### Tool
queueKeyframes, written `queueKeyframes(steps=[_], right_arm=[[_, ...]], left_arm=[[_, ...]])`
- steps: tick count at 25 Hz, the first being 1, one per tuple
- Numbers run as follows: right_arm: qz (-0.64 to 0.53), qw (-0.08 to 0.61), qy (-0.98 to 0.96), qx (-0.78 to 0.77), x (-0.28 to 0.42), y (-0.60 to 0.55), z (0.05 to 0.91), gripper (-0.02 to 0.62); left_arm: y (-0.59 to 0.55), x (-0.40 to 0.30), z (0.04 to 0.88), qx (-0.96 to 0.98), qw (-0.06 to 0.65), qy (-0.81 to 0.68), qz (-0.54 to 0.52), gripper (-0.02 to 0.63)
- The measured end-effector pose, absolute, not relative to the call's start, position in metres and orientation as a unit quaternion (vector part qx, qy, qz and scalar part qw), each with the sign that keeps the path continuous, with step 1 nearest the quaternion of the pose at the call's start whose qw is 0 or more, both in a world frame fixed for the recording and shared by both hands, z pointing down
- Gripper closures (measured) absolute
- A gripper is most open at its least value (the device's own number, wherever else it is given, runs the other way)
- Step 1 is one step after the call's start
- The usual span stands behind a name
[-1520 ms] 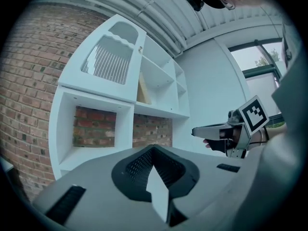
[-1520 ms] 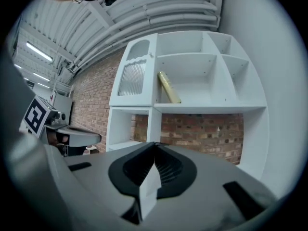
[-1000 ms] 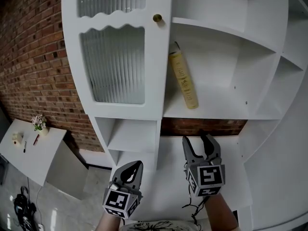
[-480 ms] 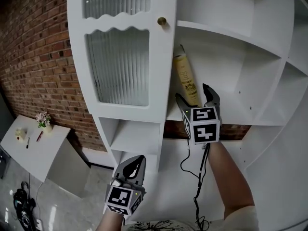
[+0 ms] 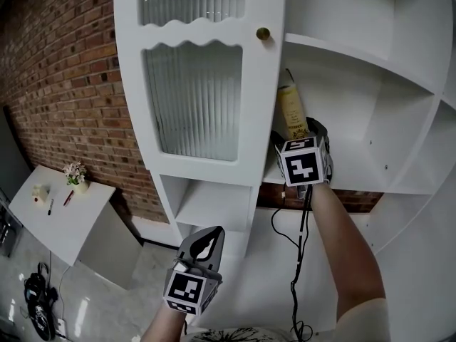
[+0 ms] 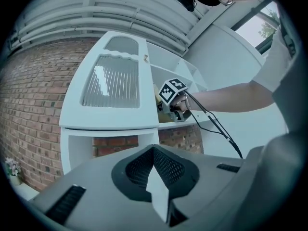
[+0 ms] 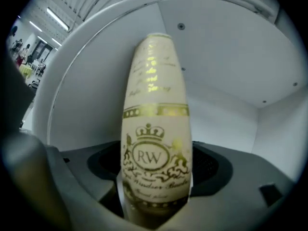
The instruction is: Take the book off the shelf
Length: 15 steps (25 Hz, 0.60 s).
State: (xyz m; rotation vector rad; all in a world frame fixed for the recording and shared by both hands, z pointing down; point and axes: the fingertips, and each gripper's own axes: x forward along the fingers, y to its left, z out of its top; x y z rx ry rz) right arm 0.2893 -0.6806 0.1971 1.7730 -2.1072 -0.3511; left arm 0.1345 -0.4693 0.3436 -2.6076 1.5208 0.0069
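A cream book [image 5: 292,111] with gold print leans left against the cabinet wall on a white shelf [image 5: 370,182]. My right gripper [image 5: 298,131] is up at its lower end with the jaws opening. In the right gripper view the book's spine [image 7: 154,129] stands between the two wide jaws of the right gripper [image 7: 154,166], with small gaps on both sides. My left gripper [image 5: 206,239] hangs low in front of the shelving, shut and holding nothing. In the left gripper view, the closed jaws of the left gripper [image 6: 156,177] point up at the shelf unit.
A ribbed glass cabinet door [image 5: 196,95] with a brass knob [image 5: 263,33] stands just left of the book. Open white compartments lie to the right and below. A brick wall [image 5: 68,84] and a low white table [image 5: 60,216] with a flower pot [image 5: 75,174] are at left. A black cable [image 5: 298,262] hangs from my right arm.
My right gripper rose from below the shelf to the book's lower end and opened wider around it. The left gripper stayed low and shut.
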Motion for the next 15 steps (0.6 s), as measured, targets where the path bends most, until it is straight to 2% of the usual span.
queueKeyframes(steps=[5,12,15], right_arm=[[-0.121,0.202,-0.733,0.638,0.295,-0.693,0.198,0.227],[-0.141,0.209,-0.704,0.664,0.315,-0.689,0.191,0.368],[-0.144,0.206,-0.707,0.661,0.316,-0.680,0.190,0.368]], left_arm=[[-0.474,0.132,0.353,-0.862,0.063,0.503,-0.008,0.592],[-0.474,0.126,0.363,-0.864,0.045,0.502,-0.010,0.592],[-0.471,0.122,0.368,-0.863,0.040,0.504,-0.012,0.592]])
